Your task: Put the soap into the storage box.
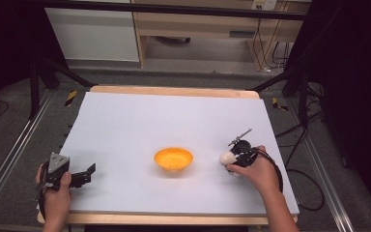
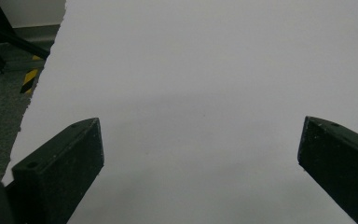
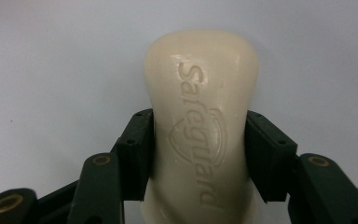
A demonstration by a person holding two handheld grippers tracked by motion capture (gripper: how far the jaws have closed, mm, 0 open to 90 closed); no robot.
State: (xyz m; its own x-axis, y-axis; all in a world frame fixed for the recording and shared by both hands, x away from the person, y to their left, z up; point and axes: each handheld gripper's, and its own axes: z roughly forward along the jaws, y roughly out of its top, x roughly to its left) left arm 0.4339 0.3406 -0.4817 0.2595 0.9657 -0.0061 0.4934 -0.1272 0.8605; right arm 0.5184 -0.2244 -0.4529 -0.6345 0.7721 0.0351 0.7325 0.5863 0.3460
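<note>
**High view: soap bar pinched at the right, orange bowl at centre**

High view gives us a white surface [image 1: 174, 121] with an orange bowl [image 1: 173, 159] sitting near its middle, open side up. We hold the right tongs [image 1: 229, 157] to the right of the bowl, near it but apart from it, and a pale bar of soap [image 1: 228, 158] shows at their tip, facing the bowl. Our right hand [image 1: 256, 171] wraps the body of the tool, with a black cable looping off behind it.

In the right gripper view we see the bar of soap [image 3: 200, 126] up close: cream-coloured, stamped "Safeguard" with a shield mark, and pinched at its waist between the two black jaws of the right tongs [image 3: 199, 149], one jaw pressing each long side. The white surface lies behind it.

We hold the left tongs [image 1: 88, 173] at the near left edge of the surface, well apart from the bowl, our left hand [image 1: 55, 188] around them and the grey three-cornered plate on top. In the left gripper view the left tongs [image 2: 200, 144] stand spread wide with nothing between the jaws, only bare white surface [image 2: 205, 70] ahead.
</note>
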